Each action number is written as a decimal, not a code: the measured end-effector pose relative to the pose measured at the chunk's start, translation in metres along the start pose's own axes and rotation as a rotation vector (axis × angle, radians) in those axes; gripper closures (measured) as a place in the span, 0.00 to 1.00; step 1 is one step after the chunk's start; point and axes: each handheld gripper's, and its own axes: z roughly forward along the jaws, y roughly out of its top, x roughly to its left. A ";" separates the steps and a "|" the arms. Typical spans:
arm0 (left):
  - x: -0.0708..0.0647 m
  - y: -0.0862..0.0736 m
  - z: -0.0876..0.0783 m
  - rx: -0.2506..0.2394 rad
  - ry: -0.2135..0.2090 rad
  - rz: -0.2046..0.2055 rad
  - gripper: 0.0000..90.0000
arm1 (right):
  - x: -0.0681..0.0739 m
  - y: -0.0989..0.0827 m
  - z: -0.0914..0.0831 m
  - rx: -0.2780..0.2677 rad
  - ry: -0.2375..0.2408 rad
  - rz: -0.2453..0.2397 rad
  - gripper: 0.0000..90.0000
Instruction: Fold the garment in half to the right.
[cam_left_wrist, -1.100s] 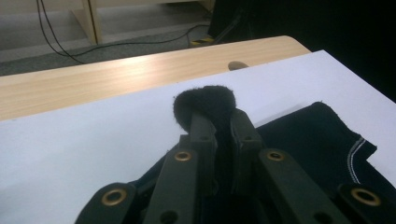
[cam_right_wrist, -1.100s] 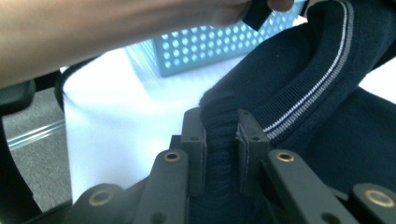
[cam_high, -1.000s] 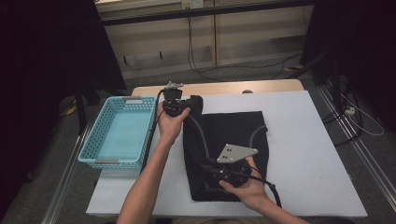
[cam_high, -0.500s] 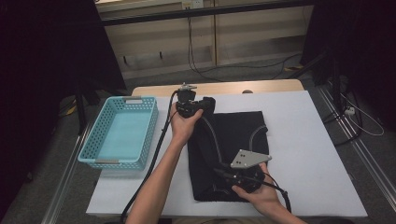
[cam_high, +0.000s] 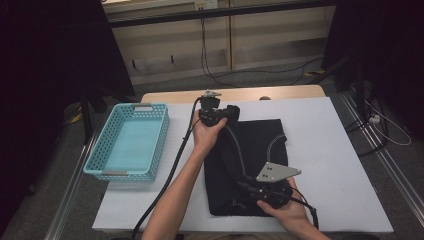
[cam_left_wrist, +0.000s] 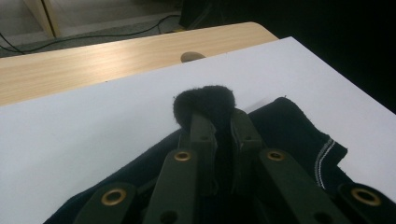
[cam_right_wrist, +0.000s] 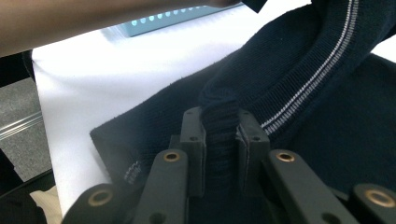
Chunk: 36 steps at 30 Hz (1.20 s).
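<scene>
A dark knitted garment (cam_high: 260, 150) with a thin pale stripe lies folded on the white table top (cam_high: 340, 150). My left gripper (cam_high: 230, 112) sits at the garment's far left corner. In the left gripper view the left gripper (cam_left_wrist: 219, 120) is shut on a bunched tuft of the dark fabric (cam_left_wrist: 289, 121). My right gripper (cam_high: 244, 189) is at the garment's near edge, under its grey plate. In the right gripper view the right gripper (cam_right_wrist: 220, 122) is shut on a raised fold of the ribbed fabric (cam_right_wrist: 327, 93).
A light blue plastic basket (cam_high: 100, 150) stands at the table's left, its rim also in the right gripper view (cam_right_wrist: 187, 18). A strip of bare wood (cam_high: 280, 93) runs along the far table edge. White surface lies open to the garment's right.
Both grippers have moved to the right with the fabric held. The left went along the far edge. The right also came nearer the front edge. The garment has shifted right.
</scene>
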 end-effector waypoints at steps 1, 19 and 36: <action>-0.001 0.000 0.001 0.002 -0.001 0.003 0.92 | -0.001 -0.001 -0.001 0.003 -0.005 0.000 0.84; -0.025 -0.002 0.029 0.030 -0.022 0.027 0.92 | -0.007 -0.016 -0.017 0.033 -0.025 -0.019 0.84; -0.039 0.000 0.053 0.051 -0.051 0.022 0.92 | -0.018 -0.029 -0.037 0.050 -0.068 -0.001 0.84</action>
